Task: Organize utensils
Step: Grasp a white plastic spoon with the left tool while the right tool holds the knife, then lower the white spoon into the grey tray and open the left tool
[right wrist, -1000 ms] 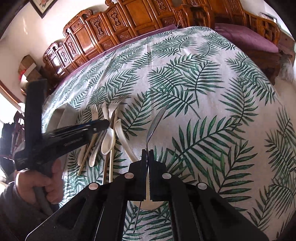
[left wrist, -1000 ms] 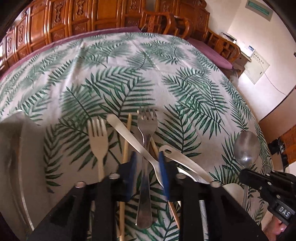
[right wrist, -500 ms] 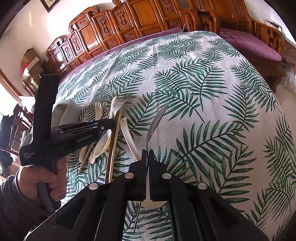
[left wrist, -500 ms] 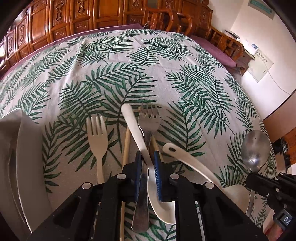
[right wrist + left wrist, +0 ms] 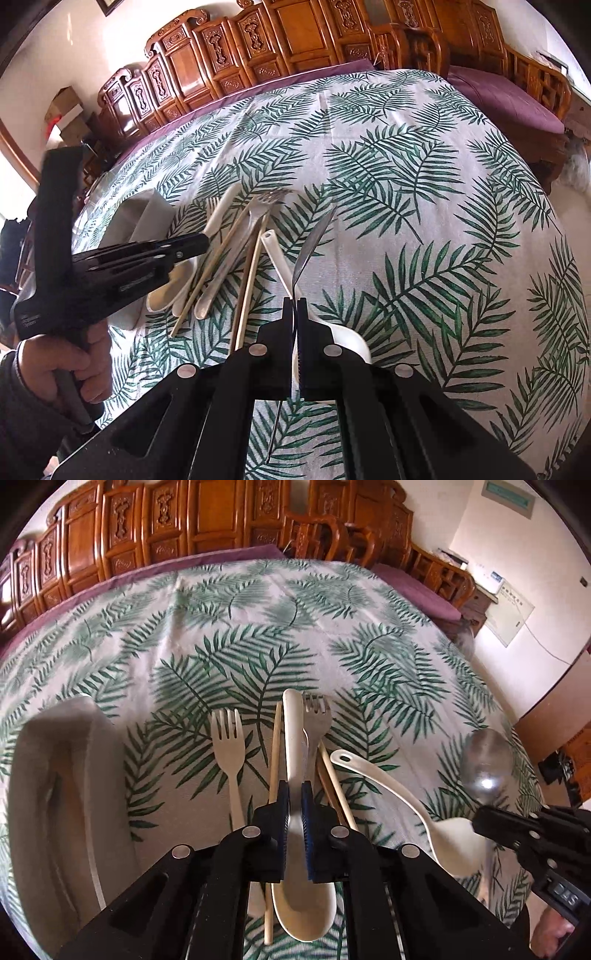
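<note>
My left gripper [image 5: 293,801] is closing its jaws on the handle of a white ceramic spoon [image 5: 304,904], and the blue pads press on it. The spoon hangs just above a metal fork [image 5: 316,716] and two chopsticks [image 5: 275,749]. A cream plastic fork [image 5: 229,738] lies to the left, and a second white spoon [image 5: 406,805] lies to the right. My right gripper [image 5: 295,306] is shut on a metal spoon [image 5: 314,236], seen edge-on. The same metal spoon [image 5: 487,760] shows at the right of the left wrist view. A hand holds the left gripper [image 5: 201,242] over the utensil pile.
A pale grey tray [image 5: 55,794] sits left of the pile, also seen as the tray [image 5: 144,214]. The round table wears a palm-leaf cloth [image 5: 424,184]. Carved wooden chairs [image 5: 207,517] ring its far edge.
The left gripper's jaws closed on the white spoon's handle and lifted it, so the handle now points straight ahead. The right gripper rose a little with the metal spoon.
</note>
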Demonstrator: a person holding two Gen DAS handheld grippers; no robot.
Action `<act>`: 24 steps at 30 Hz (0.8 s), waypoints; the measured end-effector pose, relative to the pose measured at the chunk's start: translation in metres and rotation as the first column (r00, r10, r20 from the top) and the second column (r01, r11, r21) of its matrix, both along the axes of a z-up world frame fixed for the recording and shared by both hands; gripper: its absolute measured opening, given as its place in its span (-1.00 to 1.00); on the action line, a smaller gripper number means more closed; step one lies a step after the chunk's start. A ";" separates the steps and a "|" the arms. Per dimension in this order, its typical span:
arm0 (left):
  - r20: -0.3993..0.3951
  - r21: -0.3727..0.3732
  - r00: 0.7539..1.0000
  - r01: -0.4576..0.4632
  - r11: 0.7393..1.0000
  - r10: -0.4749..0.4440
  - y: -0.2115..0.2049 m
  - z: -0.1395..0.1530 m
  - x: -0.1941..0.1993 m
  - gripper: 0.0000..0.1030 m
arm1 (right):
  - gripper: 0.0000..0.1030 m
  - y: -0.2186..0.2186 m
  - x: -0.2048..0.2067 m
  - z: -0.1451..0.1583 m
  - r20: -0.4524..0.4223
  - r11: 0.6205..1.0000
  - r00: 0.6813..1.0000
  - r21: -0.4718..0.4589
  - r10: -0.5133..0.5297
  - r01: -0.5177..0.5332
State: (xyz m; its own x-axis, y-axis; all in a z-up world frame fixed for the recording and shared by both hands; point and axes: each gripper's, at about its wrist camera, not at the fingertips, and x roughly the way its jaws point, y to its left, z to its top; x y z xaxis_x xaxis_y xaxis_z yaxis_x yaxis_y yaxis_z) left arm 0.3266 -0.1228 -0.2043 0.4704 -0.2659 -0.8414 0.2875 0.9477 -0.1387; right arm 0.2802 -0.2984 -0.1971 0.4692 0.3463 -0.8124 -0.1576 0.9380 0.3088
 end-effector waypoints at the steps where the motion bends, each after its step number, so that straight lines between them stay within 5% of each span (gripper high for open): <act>1: 0.008 -0.003 1.000 0.004 1.000 -0.004 0.002 0.004 -0.004 -0.88 | -0.94 0.002 0.000 0.001 0.002 1.000 1.000 -0.001 0.002 -0.002; 14: 0.091 -0.050 0.996 0.000 0.999 0.004 0.056 0.061 -0.046 -0.88 | -0.94 0.059 -0.005 0.027 0.041 0.996 0.995 -0.024 0.086 -0.085; 24: 0.138 -0.047 0.989 -0.050 0.998 0.056 0.110 0.078 -0.057 -0.88 | -0.94 0.113 -0.005 0.041 0.066 0.982 0.980 -0.055 0.186 -0.183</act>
